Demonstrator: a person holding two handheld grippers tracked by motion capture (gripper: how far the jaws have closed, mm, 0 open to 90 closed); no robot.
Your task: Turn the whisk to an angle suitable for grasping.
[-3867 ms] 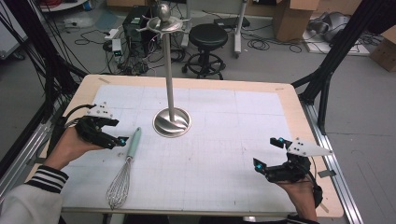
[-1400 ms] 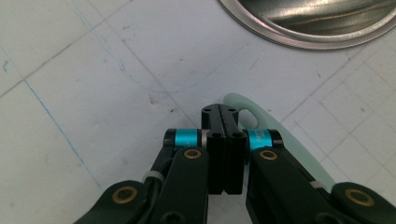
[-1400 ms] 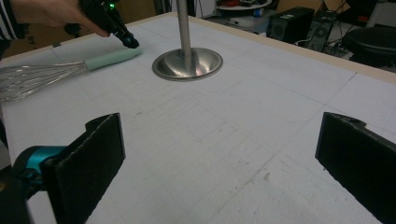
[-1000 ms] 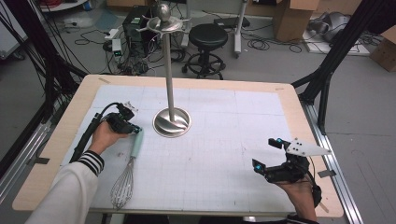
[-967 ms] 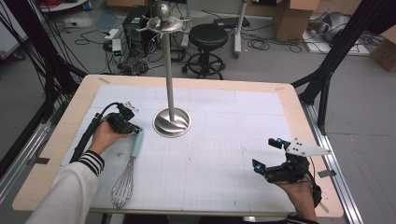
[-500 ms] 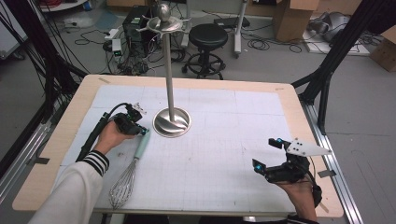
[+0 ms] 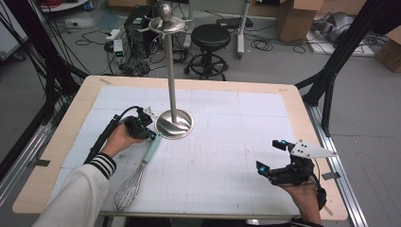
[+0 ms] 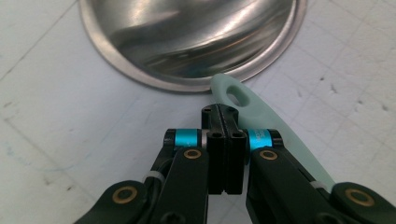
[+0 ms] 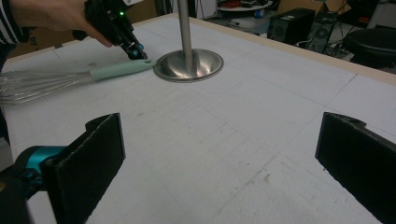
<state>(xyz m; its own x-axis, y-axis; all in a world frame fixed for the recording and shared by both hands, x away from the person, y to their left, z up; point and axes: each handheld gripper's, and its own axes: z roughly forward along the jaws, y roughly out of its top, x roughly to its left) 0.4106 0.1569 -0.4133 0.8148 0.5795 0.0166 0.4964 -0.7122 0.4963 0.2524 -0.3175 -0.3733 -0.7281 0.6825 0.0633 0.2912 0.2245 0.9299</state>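
Whisk nudged up against the stand

Whisk [image 7: 137, 176] first: it lies flat on the worktop [image 7: 227, 156], wire head toward the near edge, mint handle [image 7: 152, 147] pointing up at the stand [image 7: 174, 124]. From the left gripper view we see the handle's tip, with its hanging hole [image 8: 232, 97], just at the rim of the stand's steel base [image 8: 187, 42], touching or nearly so.

What has changed? We've watched the left gripper [image 7: 142, 127] slide across the worktop over the last moments, from the left side in toward the stand, and the handle end has swung along with it. A few seconds back that handle lay well clear of the base.

Left fingers [image 8: 225, 140] are clenched together with nothing between them; they sit beside the handle, not around it. So we read this as a push, not a pick-up.

Right gripper [image 7: 288, 163] rests near the front right corner, fingers [image 9: 91, 156] spread wide and empty, well apart from the action.

Our call: with the handle against the base, pushing looks finished, and hanging the whisk on the stand would call for opening the left fingers and gripping the handle.
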